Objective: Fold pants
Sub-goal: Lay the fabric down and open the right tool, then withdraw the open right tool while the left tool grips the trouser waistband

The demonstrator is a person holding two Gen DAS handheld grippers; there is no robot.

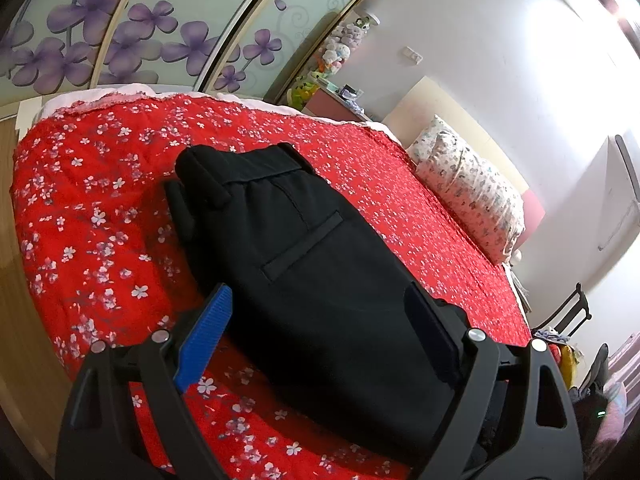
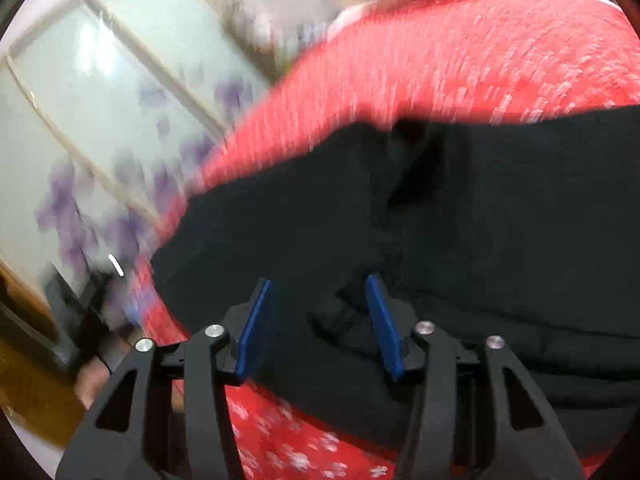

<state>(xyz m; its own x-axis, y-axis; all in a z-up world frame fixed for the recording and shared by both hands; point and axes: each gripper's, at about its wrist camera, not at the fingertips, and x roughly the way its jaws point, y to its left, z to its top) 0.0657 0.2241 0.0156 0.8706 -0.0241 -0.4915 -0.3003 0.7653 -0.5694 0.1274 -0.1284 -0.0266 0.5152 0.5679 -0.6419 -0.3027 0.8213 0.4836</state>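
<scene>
Black pants point(image 1: 304, 264) lie folded into a long stack on a red flowered bedspread point(image 1: 100, 216), waistband at the far end, a back pocket facing up. My left gripper point(image 1: 320, 320) is open, its fingers wide apart on either side of the near end of the stack. In the blurred right wrist view the pants point(image 2: 460, 220) fill the middle and right. My right gripper point(image 2: 320, 312) is open just over a bunched edge of the cloth, holding nothing.
A patterned pillow point(image 1: 468, 188) lies at the head of the bed, right. Wardrobe doors with purple flowers point(image 1: 120, 32) stand beyond the bed. A black chair point(image 1: 568, 316) and clutter are at the right. Wooden floor point(image 1: 8, 248) shows left.
</scene>
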